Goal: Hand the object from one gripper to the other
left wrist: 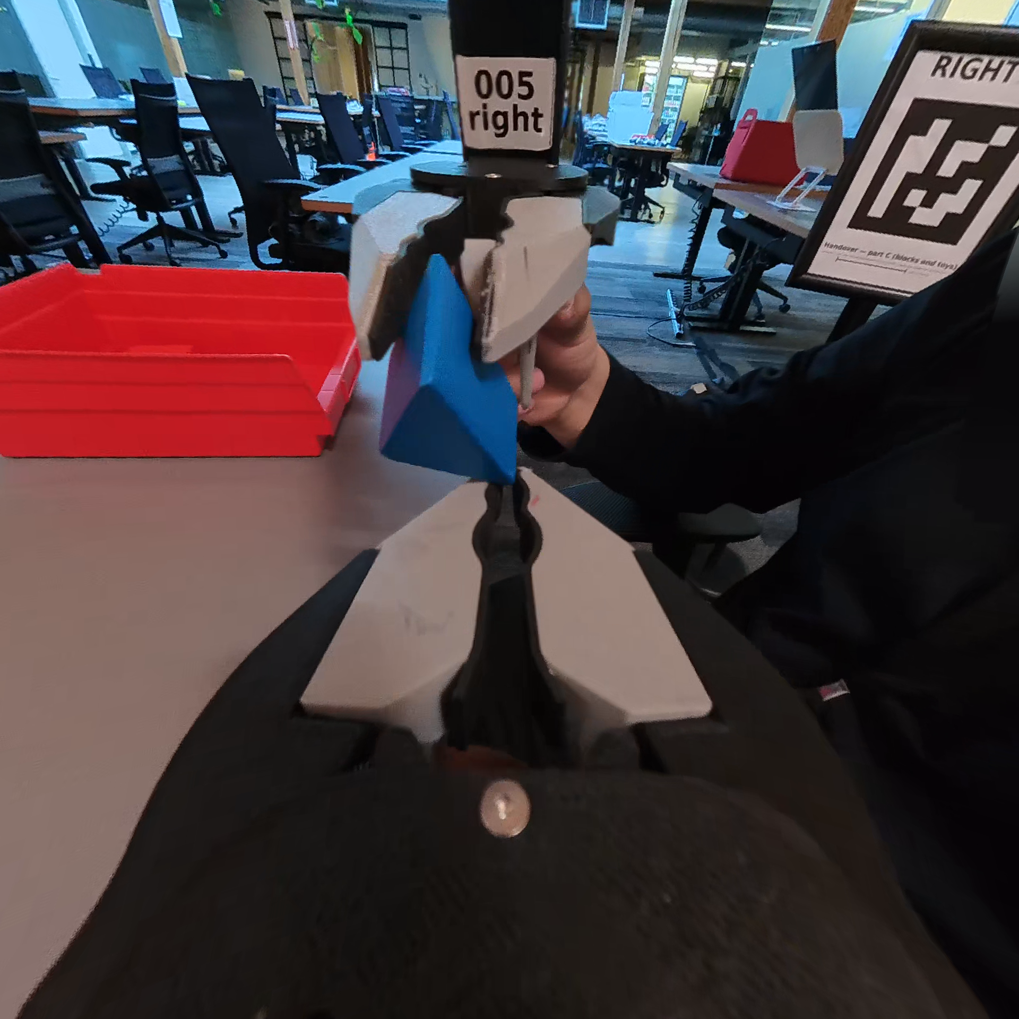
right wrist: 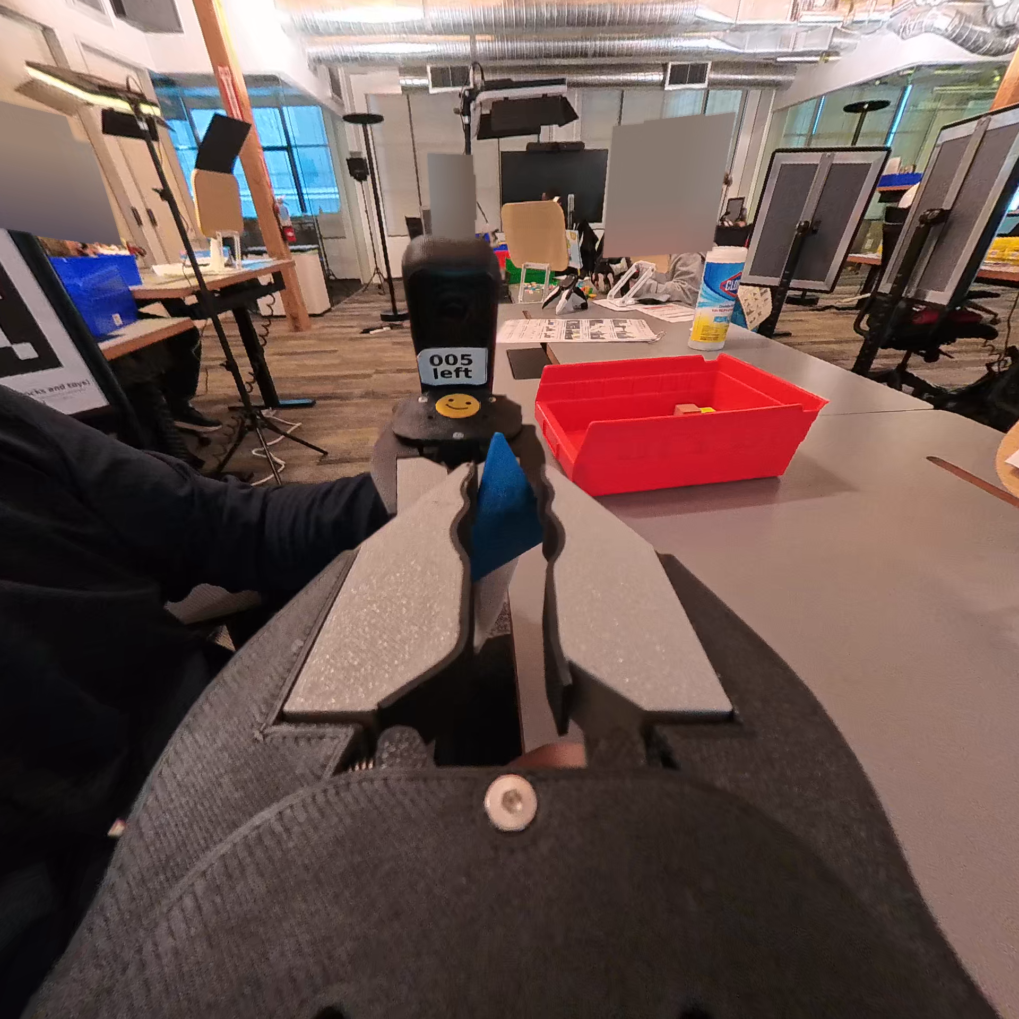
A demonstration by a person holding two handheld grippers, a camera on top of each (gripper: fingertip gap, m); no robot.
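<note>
A blue wedge block (left wrist: 446, 397) is held in the air above the grey table (left wrist: 138, 579). My right gripper (left wrist: 435, 347), pointing down from above in the left wrist view, is shut on the block's upper part. In the right wrist view the block (right wrist: 504, 513) sits between that gripper's (right wrist: 506, 479) grey fingers. My left gripper (left wrist: 504, 488) is just below the block with its jaws nearly together. Its tips touch the block's lowest corner; I cannot tell whether they pinch it. A hand in a dark sleeve (left wrist: 568, 380) holds the right gripper.
A red bin (left wrist: 165, 397) stands on the table to the left; in the right wrist view the bin (right wrist: 678, 452) holds a few small blocks (right wrist: 689, 409). A framed marker sign (left wrist: 926, 165) stands at the right. A wipes canister (right wrist: 717, 298) and papers lie farther back. The tips of one gripper are about 7 centimetres away from the tips of the other.
</note>
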